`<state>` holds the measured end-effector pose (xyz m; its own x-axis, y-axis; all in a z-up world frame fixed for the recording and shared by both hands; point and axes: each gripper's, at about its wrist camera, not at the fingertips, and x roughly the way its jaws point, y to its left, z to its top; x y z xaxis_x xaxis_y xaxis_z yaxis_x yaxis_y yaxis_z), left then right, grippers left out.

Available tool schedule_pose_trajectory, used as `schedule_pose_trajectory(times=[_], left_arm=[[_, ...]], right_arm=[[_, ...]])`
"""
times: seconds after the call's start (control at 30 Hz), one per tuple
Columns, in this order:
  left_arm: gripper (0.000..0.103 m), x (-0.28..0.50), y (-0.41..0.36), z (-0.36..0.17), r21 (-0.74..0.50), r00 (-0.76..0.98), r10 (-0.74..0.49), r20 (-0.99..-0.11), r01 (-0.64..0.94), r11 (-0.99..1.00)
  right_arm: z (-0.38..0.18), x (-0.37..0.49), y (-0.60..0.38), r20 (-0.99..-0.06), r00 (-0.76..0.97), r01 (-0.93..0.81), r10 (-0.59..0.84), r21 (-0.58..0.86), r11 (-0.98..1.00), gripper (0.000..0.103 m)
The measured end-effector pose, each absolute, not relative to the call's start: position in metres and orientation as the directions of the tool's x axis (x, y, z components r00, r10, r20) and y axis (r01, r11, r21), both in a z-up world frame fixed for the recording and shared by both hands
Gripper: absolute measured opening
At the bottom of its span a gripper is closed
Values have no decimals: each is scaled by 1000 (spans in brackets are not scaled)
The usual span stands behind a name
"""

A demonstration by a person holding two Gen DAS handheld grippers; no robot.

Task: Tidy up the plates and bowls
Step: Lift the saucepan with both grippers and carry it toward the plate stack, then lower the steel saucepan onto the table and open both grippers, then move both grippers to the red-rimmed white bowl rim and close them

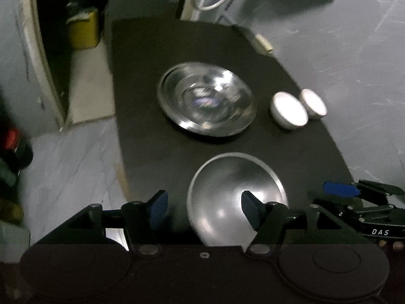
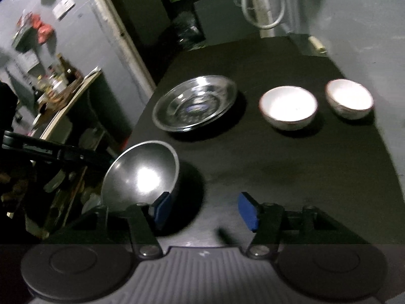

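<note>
On the black table (image 1: 141,76) lie a shiny steel plate (image 1: 205,98) (image 2: 195,102), a steel bowl (image 1: 236,197) (image 2: 141,174) near the front, and two white bowls (image 1: 289,110) (image 1: 314,103) at the right, also in the right wrist view (image 2: 288,107) (image 2: 349,98). My left gripper (image 1: 204,209) is open, its jaws astride the steel bowl's left rim, one finger inside the bowl. My right gripper (image 2: 202,211) is open and empty over bare table, its left finger just right of the steel bowl. It also shows at the right edge of the left wrist view (image 1: 354,192).
Grey floor surrounds the table. A white cable (image 2: 263,7) hangs at the far end. A cluttered shelf (image 2: 58,86) stands to the left, and a yellow box (image 1: 84,29) sits in a dark doorway at the far left.
</note>
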<state>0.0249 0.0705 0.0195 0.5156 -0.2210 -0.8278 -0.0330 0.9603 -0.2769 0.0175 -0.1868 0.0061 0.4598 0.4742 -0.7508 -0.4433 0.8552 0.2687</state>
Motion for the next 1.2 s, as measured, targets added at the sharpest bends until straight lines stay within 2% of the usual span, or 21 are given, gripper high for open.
schedule_pose_trajectory(times=[0.27,0.37,0.43,0.5,0.6,0.77,0.93,1.2], left_arm=[[71,40,38,34,-270,552,-280,-786,101,957],[79,45,29,36,-277,555,-302,-775,132,952],[87,48,24,36,-277,556,-311,-771,146,950],[102,50,20,35,-276,558,-310,-770,146,950],[102,52,18,34,-266,571,-298,-765,141,954],[102,55,21,31,-278,579,-290,-762,113,954],[102,72,11,18,-281,540,-292,-789,105,954],[102,121,-24,19,-102,574,-182,-798,169,980]], right_arm=[[19,11,-203,-714,541,-391,445,255,884,72],[21,11,-208,-705,563,-370,432,253,894,76],[22,12,-210,-700,578,-354,420,248,902,90],[21,12,-214,-694,591,-340,412,250,907,97],[21,13,-219,-692,607,-310,391,247,918,103],[16,17,-226,-699,633,-241,333,231,943,103],[-1,31,-229,-757,622,-104,201,174,979,103],[-13,59,-247,-766,636,47,95,161,986,103]])
